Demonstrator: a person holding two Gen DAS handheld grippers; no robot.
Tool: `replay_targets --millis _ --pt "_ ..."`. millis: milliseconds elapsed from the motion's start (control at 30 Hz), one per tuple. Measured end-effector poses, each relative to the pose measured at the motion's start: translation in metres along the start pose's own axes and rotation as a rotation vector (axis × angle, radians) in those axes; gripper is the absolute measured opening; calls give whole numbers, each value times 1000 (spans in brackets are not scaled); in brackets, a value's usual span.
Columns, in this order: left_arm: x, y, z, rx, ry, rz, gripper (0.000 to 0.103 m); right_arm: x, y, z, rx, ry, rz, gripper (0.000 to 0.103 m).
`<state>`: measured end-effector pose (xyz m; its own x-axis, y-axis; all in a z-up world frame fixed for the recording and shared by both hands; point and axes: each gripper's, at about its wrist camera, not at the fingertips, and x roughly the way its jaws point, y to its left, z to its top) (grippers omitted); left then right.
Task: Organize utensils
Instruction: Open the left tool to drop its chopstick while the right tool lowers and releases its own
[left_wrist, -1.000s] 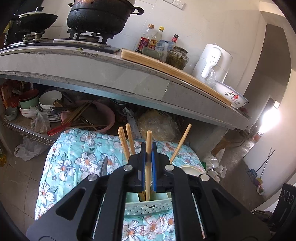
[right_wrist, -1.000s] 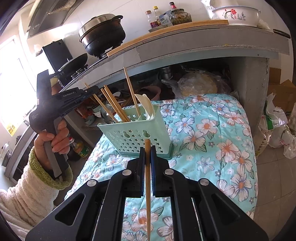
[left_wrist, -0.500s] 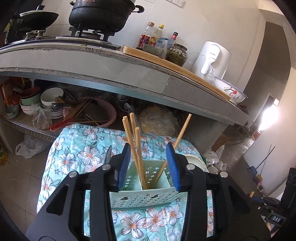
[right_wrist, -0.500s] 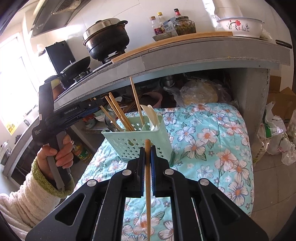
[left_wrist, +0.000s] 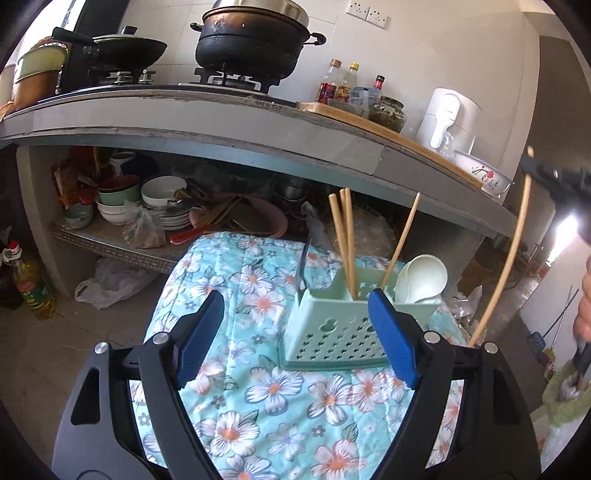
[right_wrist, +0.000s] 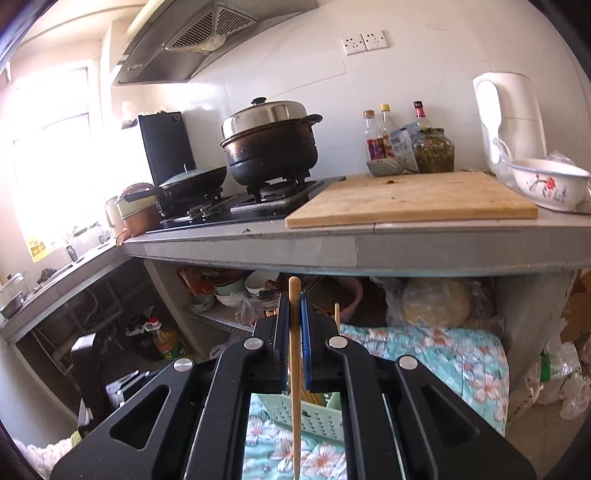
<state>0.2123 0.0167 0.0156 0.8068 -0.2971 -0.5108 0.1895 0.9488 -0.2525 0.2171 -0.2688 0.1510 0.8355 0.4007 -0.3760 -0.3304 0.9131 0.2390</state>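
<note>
A mint-green perforated utensil basket (left_wrist: 332, 332) stands on a floral cloth (left_wrist: 258, 387). It holds three wooden chopsticks (left_wrist: 345, 240) and white spoons (left_wrist: 421, 275). My left gripper (left_wrist: 295, 336) is open and empty, low in front of the basket. My right gripper (right_wrist: 294, 306) is shut on a single wooden chopstick (right_wrist: 294, 369) and holds it above the basket (right_wrist: 306, 417). In the left wrist view that chopstick (left_wrist: 506, 258) hangs at the far right, under the right gripper (left_wrist: 554, 177).
A grey concrete counter (right_wrist: 369, 243) carries a stove, a black pot (right_wrist: 269, 144), a wooden cutting board (right_wrist: 410, 199), bottles, a kettle and a flowered bowl (right_wrist: 550, 182). The shelf below holds bowls and plates (left_wrist: 159, 199). An oil bottle (left_wrist: 33, 288) stands on the floor.
My left gripper opened, let its chopstick go into the basket and drew back to the left. My right gripper rose with its chopstick and moved over the basket.
</note>
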Motion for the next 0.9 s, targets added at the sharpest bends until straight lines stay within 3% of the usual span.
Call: replay_targets --millis 267,467,900 --pt "-6 22 -39 -4 71 56 80 37 18 42 -46 -76 -10 6" --pt "-9 32 -46 -16 71 73 80 72 29 52 -116 -98 -70 6" --pt "-4 44 -46 -23 79 98 80 135 25 11 -210 -4 -121 6"
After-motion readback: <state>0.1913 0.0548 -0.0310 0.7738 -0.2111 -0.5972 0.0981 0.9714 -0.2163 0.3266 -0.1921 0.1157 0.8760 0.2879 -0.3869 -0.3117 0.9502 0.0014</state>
